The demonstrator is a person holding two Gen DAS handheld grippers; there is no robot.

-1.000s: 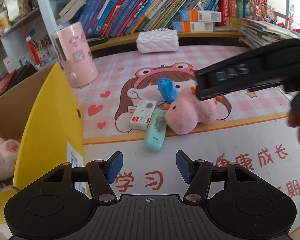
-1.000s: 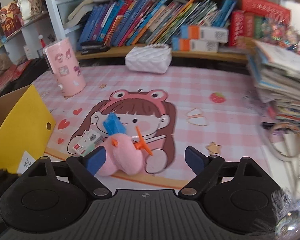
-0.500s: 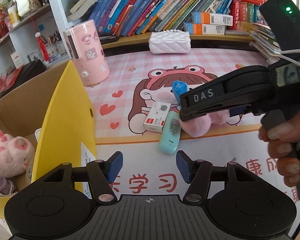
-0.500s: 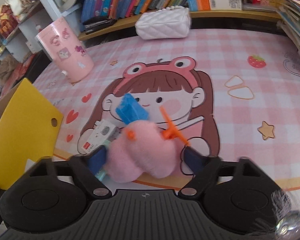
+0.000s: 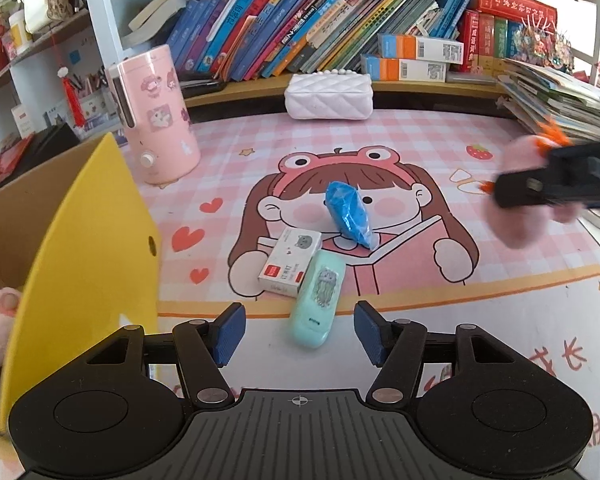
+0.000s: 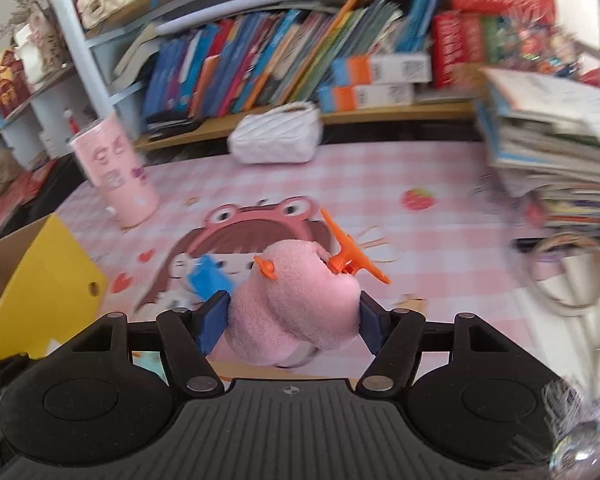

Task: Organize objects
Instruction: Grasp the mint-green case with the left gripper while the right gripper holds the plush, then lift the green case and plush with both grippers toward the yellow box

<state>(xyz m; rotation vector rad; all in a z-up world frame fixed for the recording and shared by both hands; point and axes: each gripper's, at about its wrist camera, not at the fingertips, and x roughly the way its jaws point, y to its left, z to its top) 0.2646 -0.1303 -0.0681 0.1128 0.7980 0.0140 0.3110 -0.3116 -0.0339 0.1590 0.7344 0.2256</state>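
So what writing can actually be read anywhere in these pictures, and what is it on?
"长": red character on the desk mat, at its near right; the character before it is cut off.
White box: red label, too small to read.
Mint case: tiny print, unreadable.
Book spines: too small or blurred.

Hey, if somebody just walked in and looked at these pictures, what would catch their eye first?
Probably the pink plush toy with orange plastic bits, squeezed in the right gripper above the mat. Next, the cartoon girl mat holding a blue packet, a white box and a mint case, just beyond the open left gripper.
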